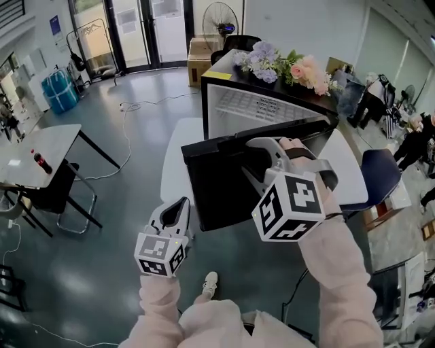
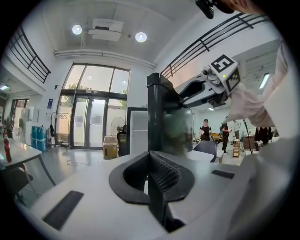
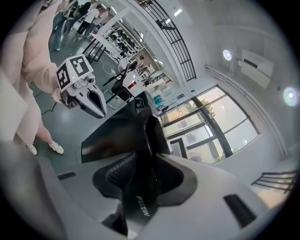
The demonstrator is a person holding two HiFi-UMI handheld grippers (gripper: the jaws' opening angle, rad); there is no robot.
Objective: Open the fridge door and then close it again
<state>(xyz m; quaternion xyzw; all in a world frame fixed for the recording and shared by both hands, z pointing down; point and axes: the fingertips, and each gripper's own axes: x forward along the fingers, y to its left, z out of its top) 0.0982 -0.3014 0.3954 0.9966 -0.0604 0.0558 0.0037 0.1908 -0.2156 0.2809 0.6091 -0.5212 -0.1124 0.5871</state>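
A small black fridge [image 1: 272,109] stands on a white table [image 1: 178,156]. Its door [image 1: 224,183] is swung open toward me, and the white inside with its wire shelf shows. My right gripper [image 1: 257,145] sits at the door's top edge. In the right gripper view the black door edge [image 3: 140,187] runs between that gripper's jaws [image 3: 145,159], which stand slightly apart around it. My left gripper [image 1: 178,207] hangs low to the left of the door, shut and empty. Its closed jaws [image 2: 152,161] point at the door's edge [image 2: 161,117].
Flowers [image 1: 285,68] lie on top of the fridge. A blue chair [image 1: 380,177] stands to the right of the table. At the left is another table [image 1: 41,146] with a red bottle. A fan [image 1: 221,17] and a cardboard box [image 1: 199,58] stand behind. People stand at the far right.
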